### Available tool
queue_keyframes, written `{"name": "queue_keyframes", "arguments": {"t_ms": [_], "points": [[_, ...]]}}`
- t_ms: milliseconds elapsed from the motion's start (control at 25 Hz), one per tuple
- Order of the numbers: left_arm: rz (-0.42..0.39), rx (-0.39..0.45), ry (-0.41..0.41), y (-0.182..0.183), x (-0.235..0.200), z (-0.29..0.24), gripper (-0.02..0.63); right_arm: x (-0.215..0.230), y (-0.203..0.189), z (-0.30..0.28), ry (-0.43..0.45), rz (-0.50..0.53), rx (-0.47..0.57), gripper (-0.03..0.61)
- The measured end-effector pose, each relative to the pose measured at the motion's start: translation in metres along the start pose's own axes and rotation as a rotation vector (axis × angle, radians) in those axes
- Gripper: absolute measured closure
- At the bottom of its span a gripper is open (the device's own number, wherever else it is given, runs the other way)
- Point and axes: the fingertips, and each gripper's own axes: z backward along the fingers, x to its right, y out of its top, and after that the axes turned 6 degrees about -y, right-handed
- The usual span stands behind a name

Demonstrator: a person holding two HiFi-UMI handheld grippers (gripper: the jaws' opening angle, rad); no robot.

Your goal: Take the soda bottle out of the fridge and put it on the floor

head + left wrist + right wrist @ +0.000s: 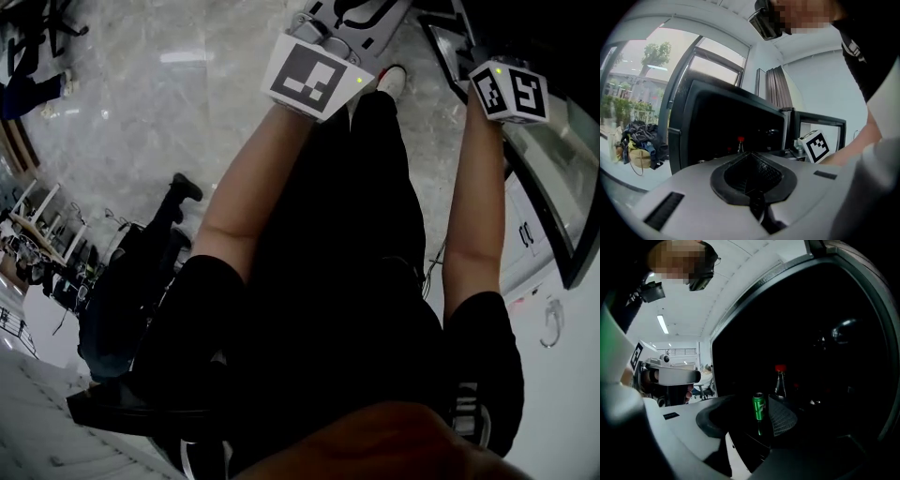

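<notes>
Left gripper (751,159) has its jaws closed together on nothing; right gripper (761,401) has its jaws apart and empty; beyond them a green can (759,408) stands nearer, just left of the red-capped soda bottle (780,383); both sit inside the dark fridge (754,296).

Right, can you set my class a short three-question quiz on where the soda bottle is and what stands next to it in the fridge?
1. True or false: the soda bottle stands outside the fridge.
2. What colour is the bottle's cap? A red, B blue, C white.
3. In the right gripper view, what stands just left of the bottle?

Key
1. False: it is inside, on a shelf.
2. A.
3. A green can.
</notes>
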Motion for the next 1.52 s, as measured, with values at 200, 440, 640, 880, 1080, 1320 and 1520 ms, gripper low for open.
{"name": "queue_keyframes", "arguments": {"t_ms": [200, 440, 640, 880, 1080, 1320, 1520], "points": [[0.005, 0.025, 0.028, -0.032, -0.019, -0.023, 0.609, 0.020, -0.013, -0.020, -0.046, 0.048, 0.042, 0.327], [-0.019, 0.018, 0.033, -0.052, -0.023, -0.043, 0.609, 0.052, -0.023, -0.032, -0.144, 0.030, 0.084, 0.264], [0.010, 0.055, 0.043, -0.048, -0.031, -0.053, 0.609, 0.059, -0.019, -0.051, -0.162, 0.032, 0.093, 0.255], [0.019, 0.058, 0.039, -0.053, -0.035, -0.059, 0.609, 0.068, -0.032, -0.077, -0.201, 0.069, 0.071, 0.241], [0.034, 0.049, 0.046, -0.059, -0.040, -0.061, 0.609, 0.073, -0.034, -0.088, -0.188, 0.093, 0.068, 0.241], [0.044, 0.055, 0.067, -0.057, -0.047, -0.059, 0.609, 0.075, -0.026, -0.103, -0.175, 0.118, 0.056, 0.242], [0.058, 0.073, 0.080, -0.053, -0.051, -0.055, 0.609, 0.079, -0.030, -0.109, -0.183, 0.121, 0.018, 0.258]]}}
